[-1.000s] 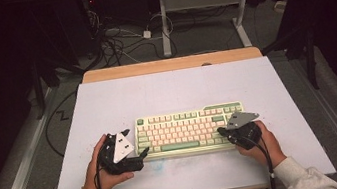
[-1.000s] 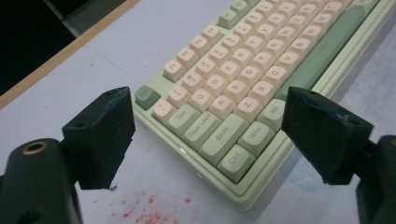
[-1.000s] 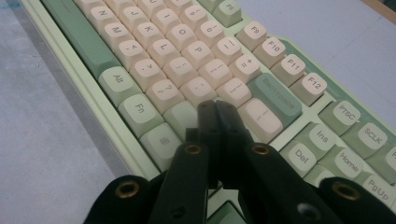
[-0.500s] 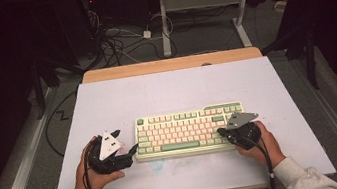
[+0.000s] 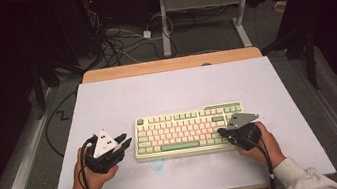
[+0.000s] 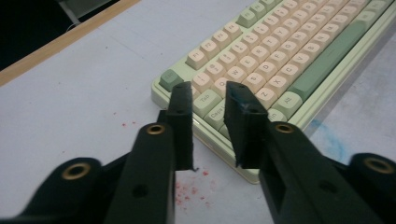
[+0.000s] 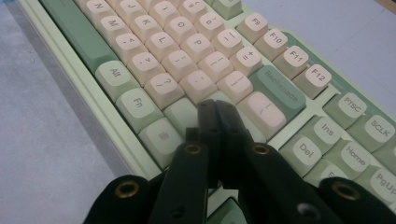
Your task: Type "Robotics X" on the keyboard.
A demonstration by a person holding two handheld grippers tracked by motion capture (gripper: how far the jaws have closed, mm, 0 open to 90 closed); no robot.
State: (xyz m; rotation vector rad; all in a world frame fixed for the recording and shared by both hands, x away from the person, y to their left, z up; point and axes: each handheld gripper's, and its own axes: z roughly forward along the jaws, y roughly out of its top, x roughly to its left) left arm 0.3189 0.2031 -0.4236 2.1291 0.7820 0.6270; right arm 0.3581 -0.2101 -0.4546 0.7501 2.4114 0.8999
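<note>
Both grippers meet the keyboard [image 5: 190, 131]: right gripper [image 5: 223, 131], jaws closed, hides keys beneath; left gripper [image 5: 124, 140], jaws just closing with a gap, empty, hovers at its left end.

A dim lab: a bare worktable [image 5: 107, 103], tangled floor cables [image 5: 118, 41] and metal desk frames [image 5: 203, 3].

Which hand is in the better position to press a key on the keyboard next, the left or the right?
The right. The right tool is shut and its tips already sit over the keys at the keyboard right end. The left tool, whose jaws have just been closing with a gap left, points at the left end from beside it.
</note>
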